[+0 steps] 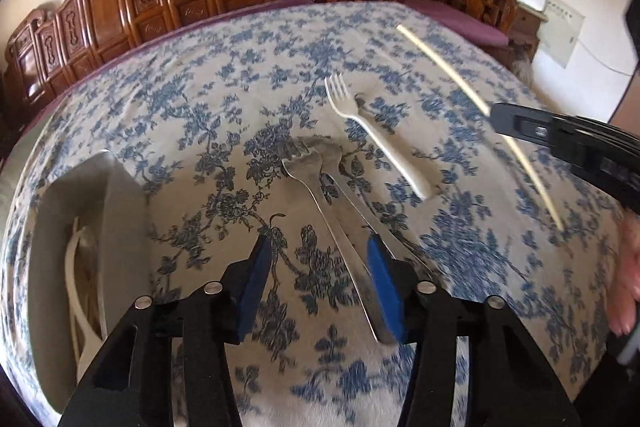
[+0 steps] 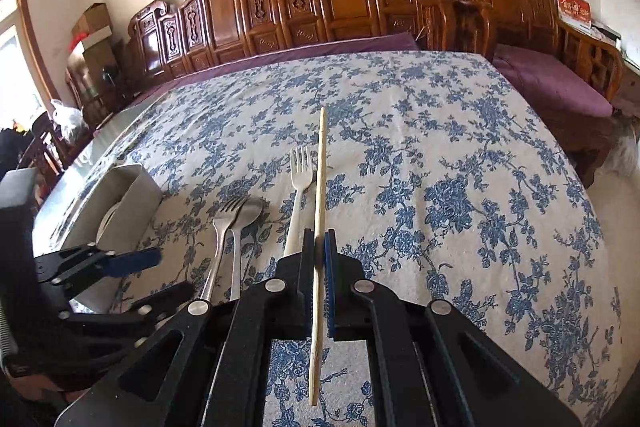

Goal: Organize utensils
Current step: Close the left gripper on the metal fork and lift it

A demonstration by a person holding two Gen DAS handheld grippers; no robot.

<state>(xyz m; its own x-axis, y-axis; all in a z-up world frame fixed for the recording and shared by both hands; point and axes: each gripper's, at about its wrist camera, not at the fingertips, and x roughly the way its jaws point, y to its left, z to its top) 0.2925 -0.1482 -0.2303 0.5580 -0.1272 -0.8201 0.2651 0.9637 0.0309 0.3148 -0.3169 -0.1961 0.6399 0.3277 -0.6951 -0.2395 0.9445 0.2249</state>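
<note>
A grey rectangular holder [image 1: 120,195], partly cropped, hides pale utensils. The left gripper [image 1: 320,267] stands open above a smooth steel fork [image 1: 316,187] overlapping a steel spoon [image 2: 244,223]. A white plastic fork [image 1: 372,131] lies beside. The right gripper [image 2: 320,267] clamps a thin bamboo chopstick [image 2: 320,195].

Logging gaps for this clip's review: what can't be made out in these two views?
- White container, left wrist view: contents mostly hidden by its wall; only a white plastic handle shows.
- Metal fork and metal spoon, left wrist view: handle ends hidden behind the left gripper finger.
- Chopstick: blurred in the left wrist view; clamped in the right gripper.
- White plastic fork, right wrist view: handle end hidden behind that gripper.
</note>
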